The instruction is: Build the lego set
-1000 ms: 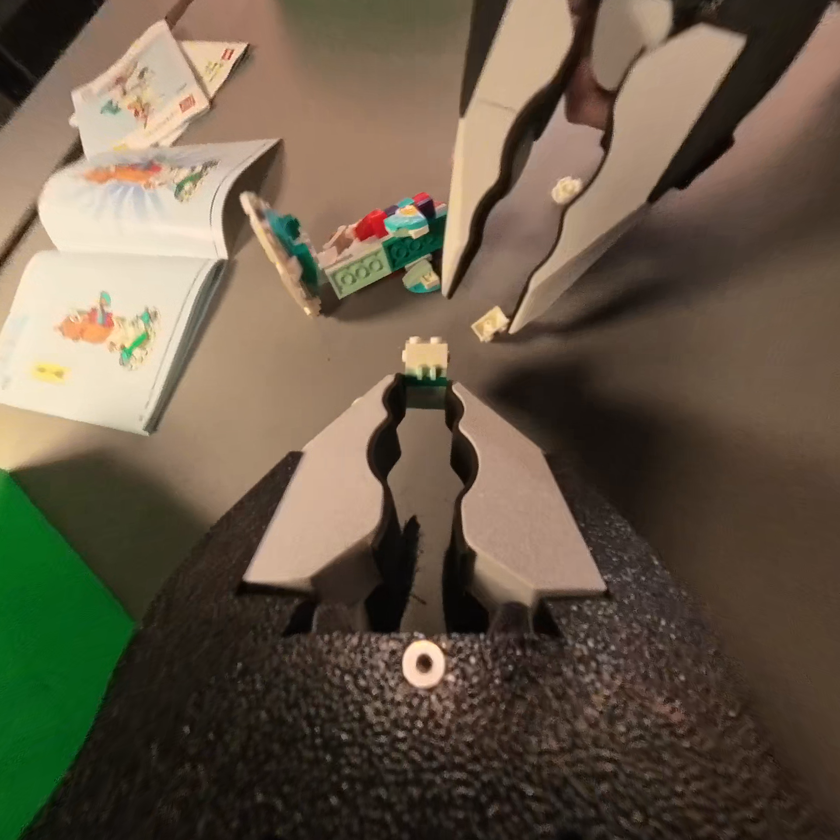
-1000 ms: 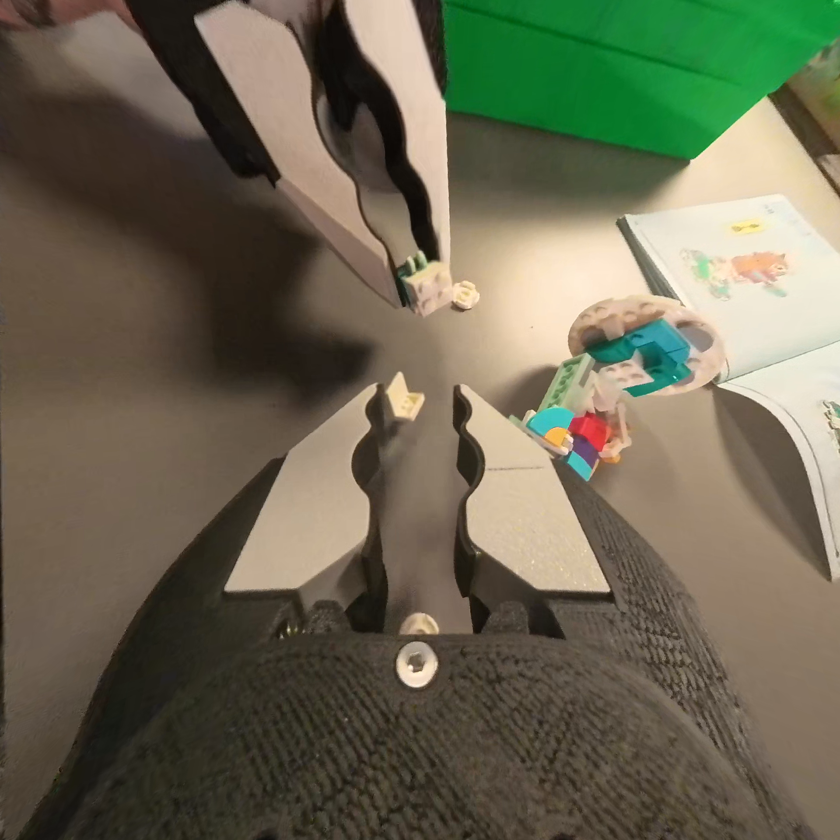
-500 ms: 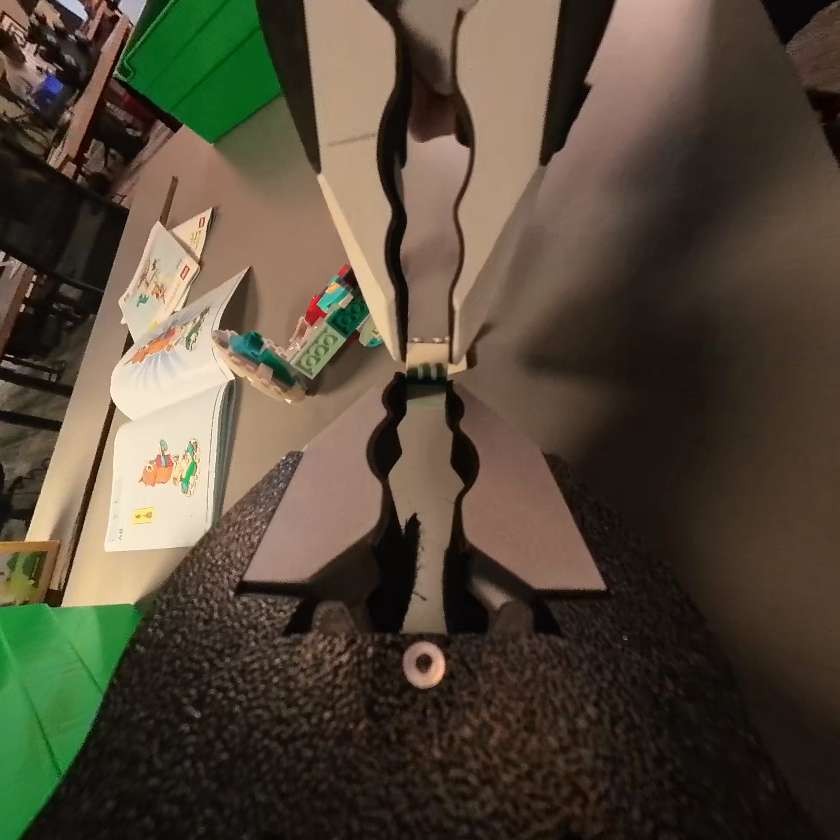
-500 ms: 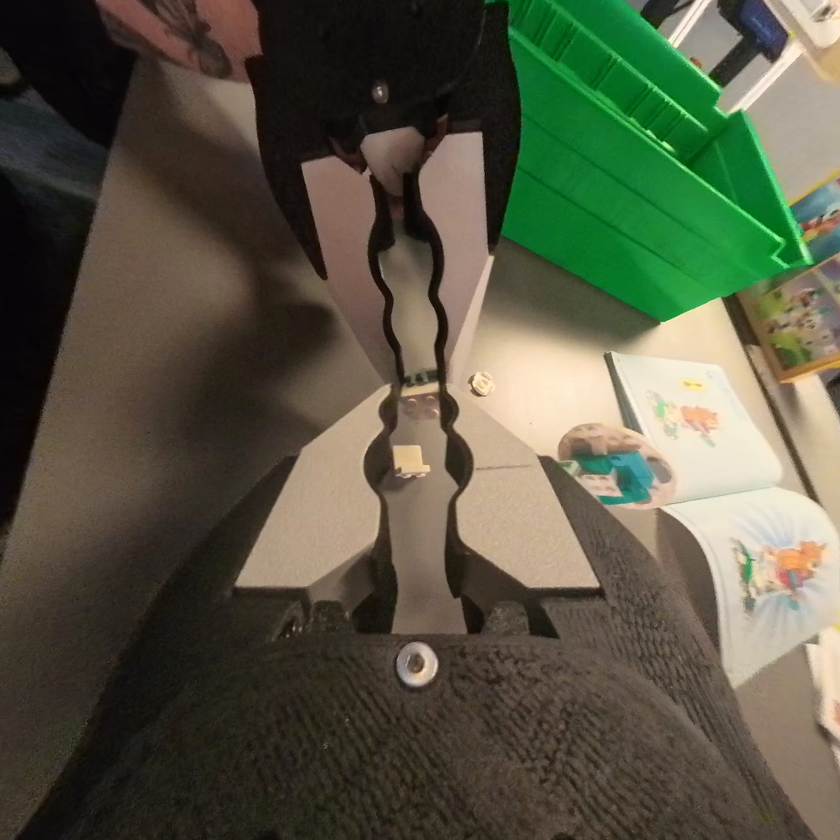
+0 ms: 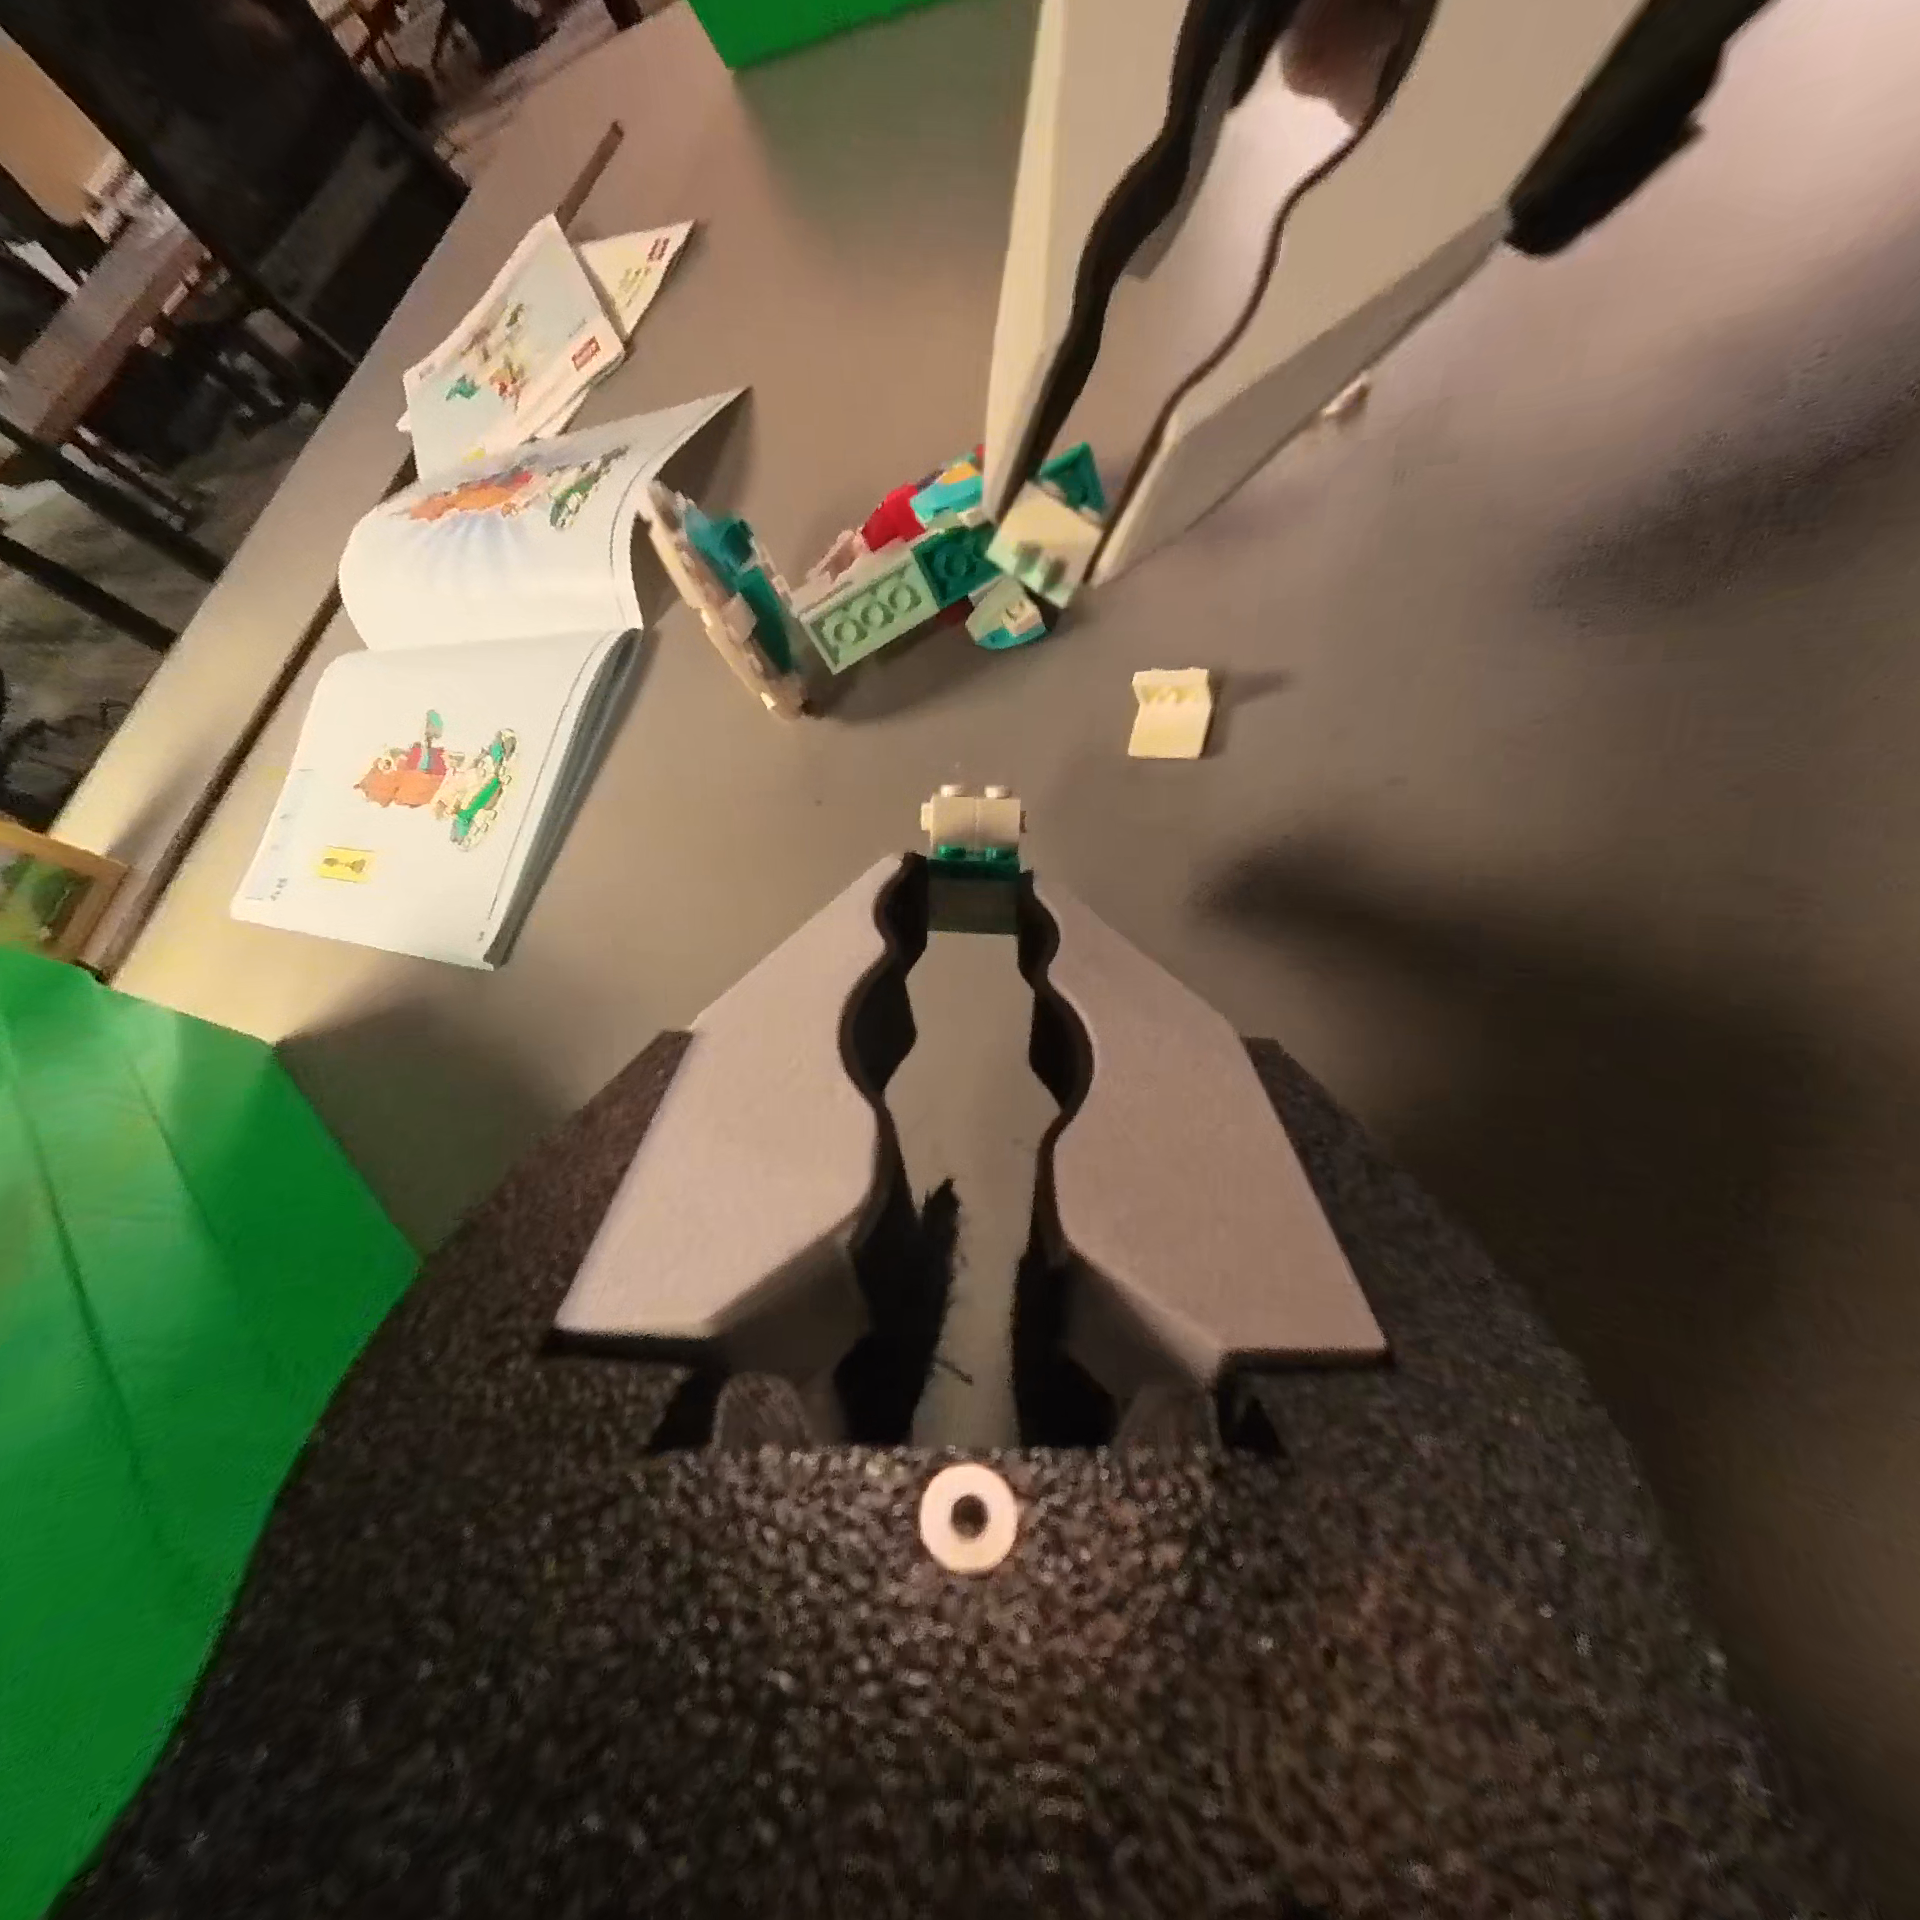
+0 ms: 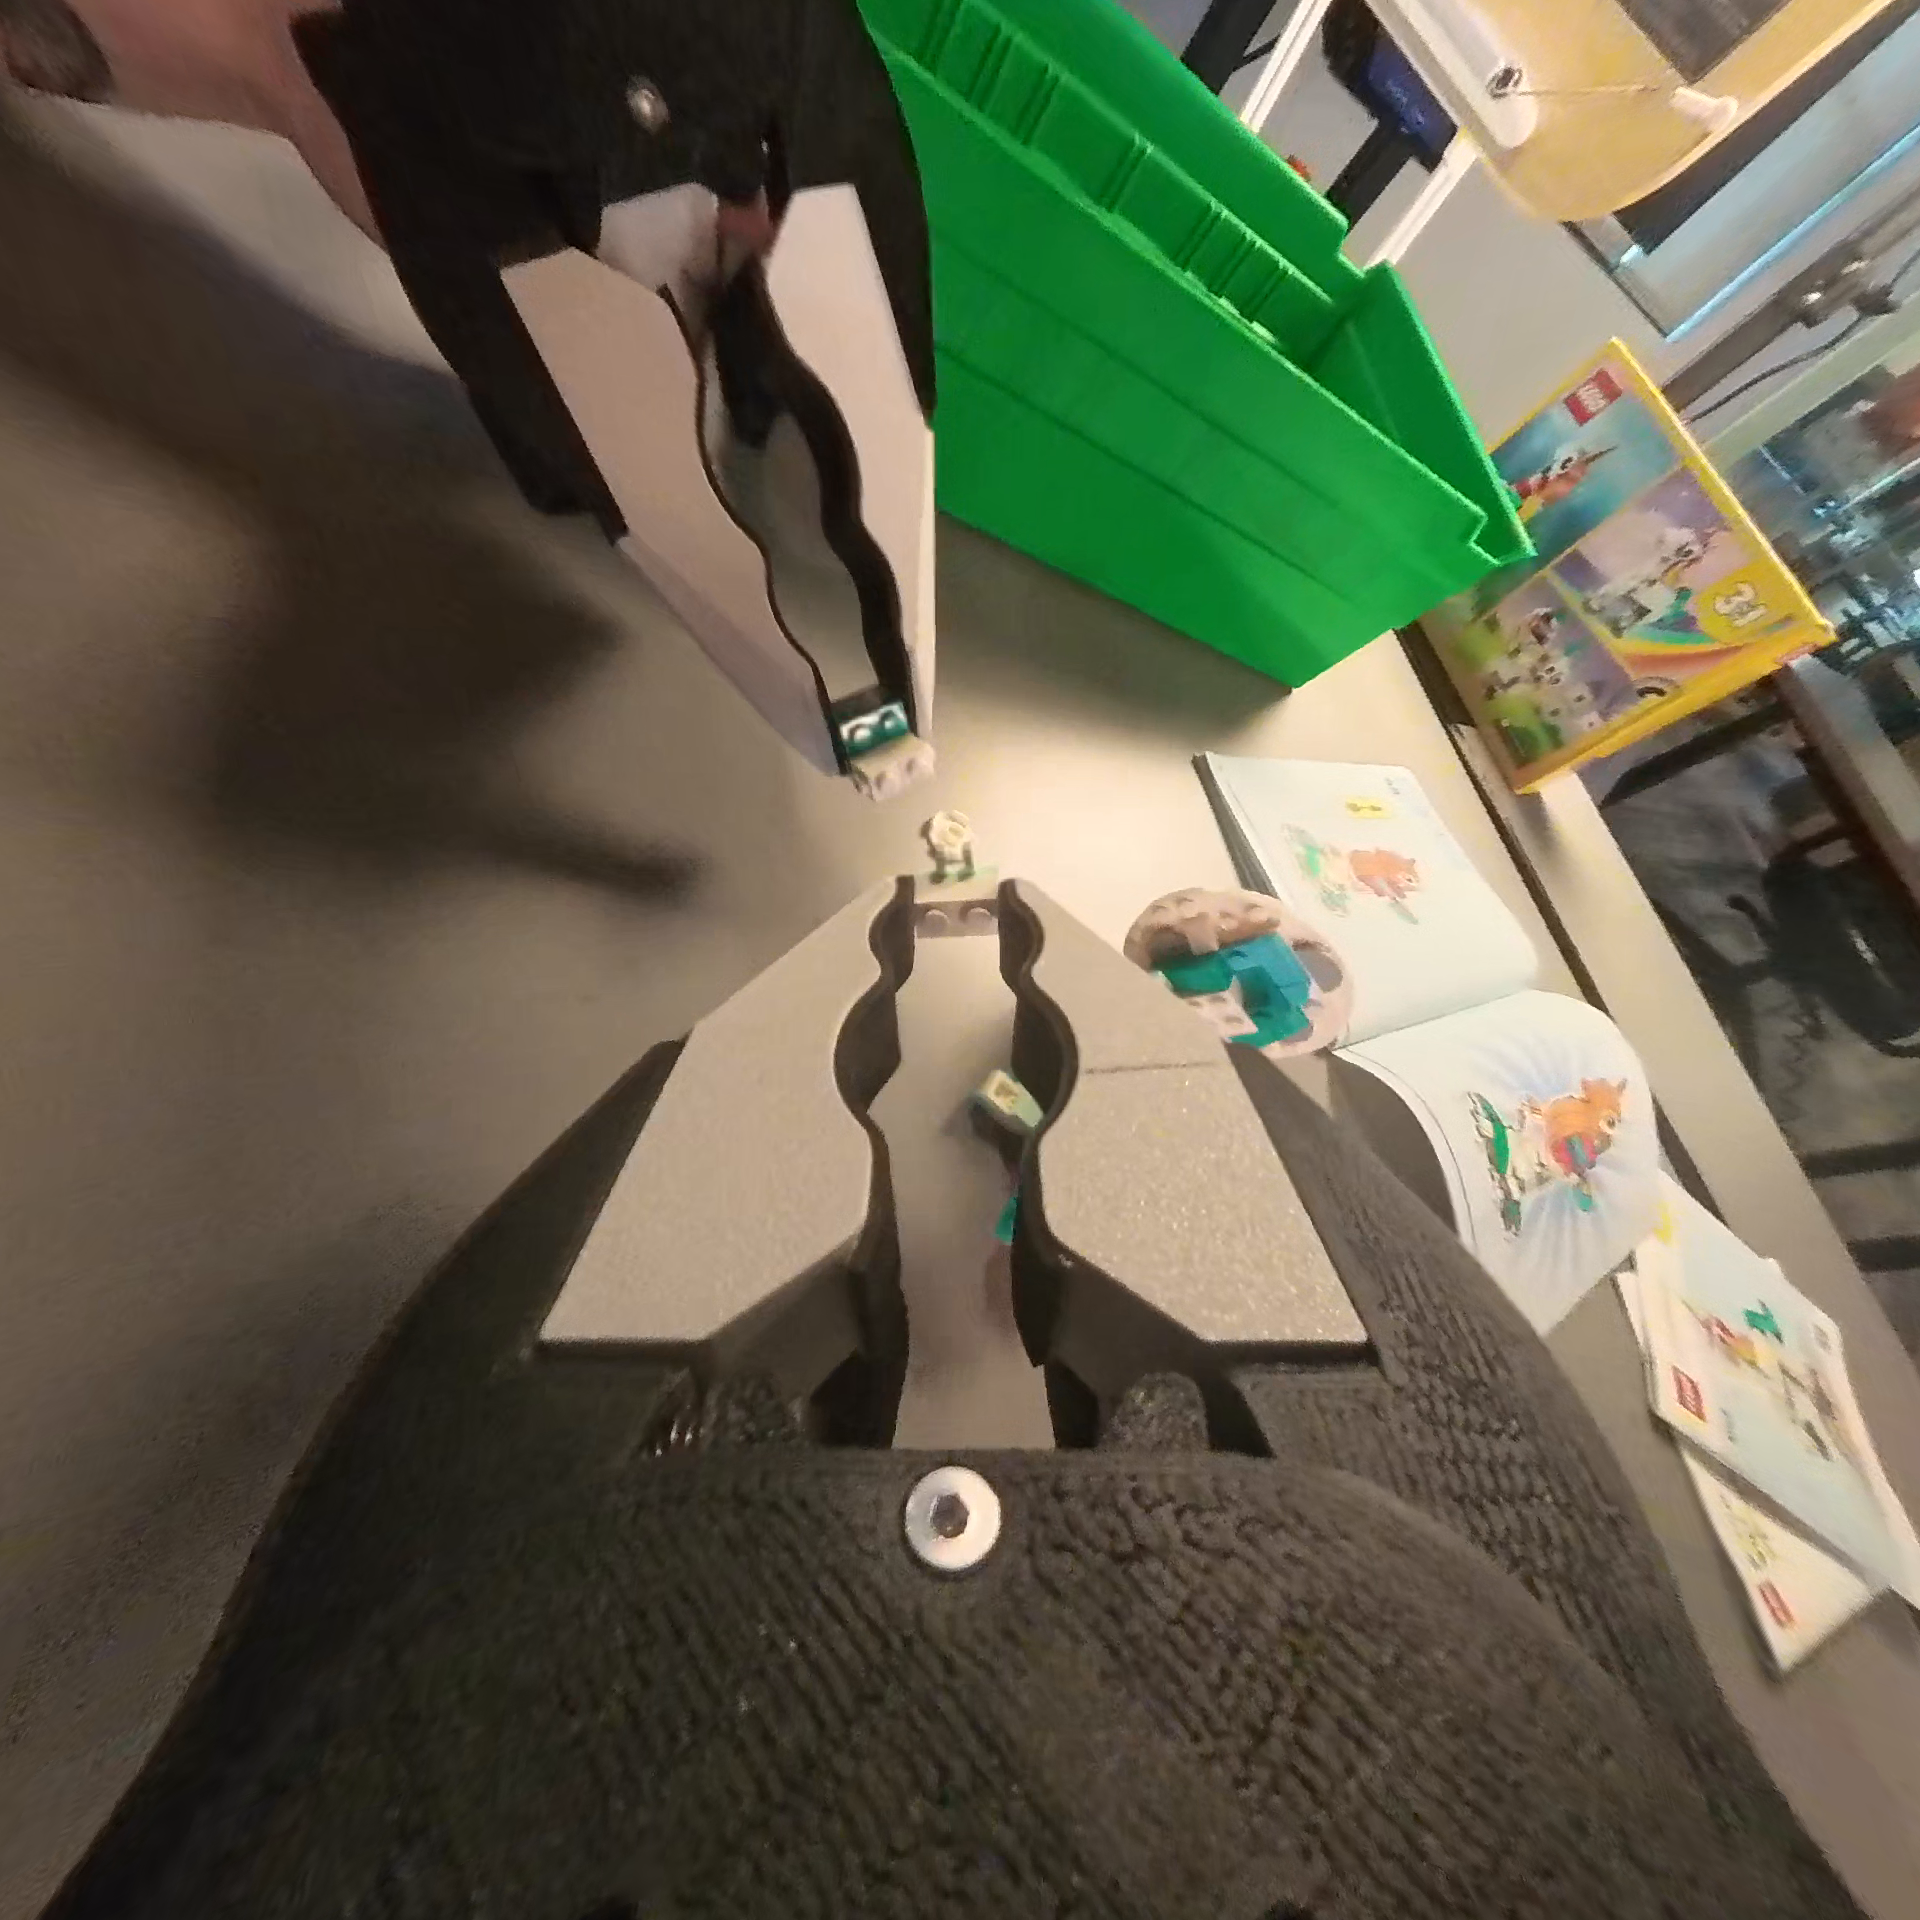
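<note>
Both grippers pinch small brick stacks: the left gripper a green-and-white stack, the right gripper a pale stack, over open grey table. Half a second ago their tips met; now they are apart. Only the right wrist view shows the toy box at the table's edge.

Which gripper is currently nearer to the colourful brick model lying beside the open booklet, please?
Right. The right gripper hangs directly over the colourful brick model, its tips right at the bricks. The left gripper sits farther back, clearly apart from it.
</note>
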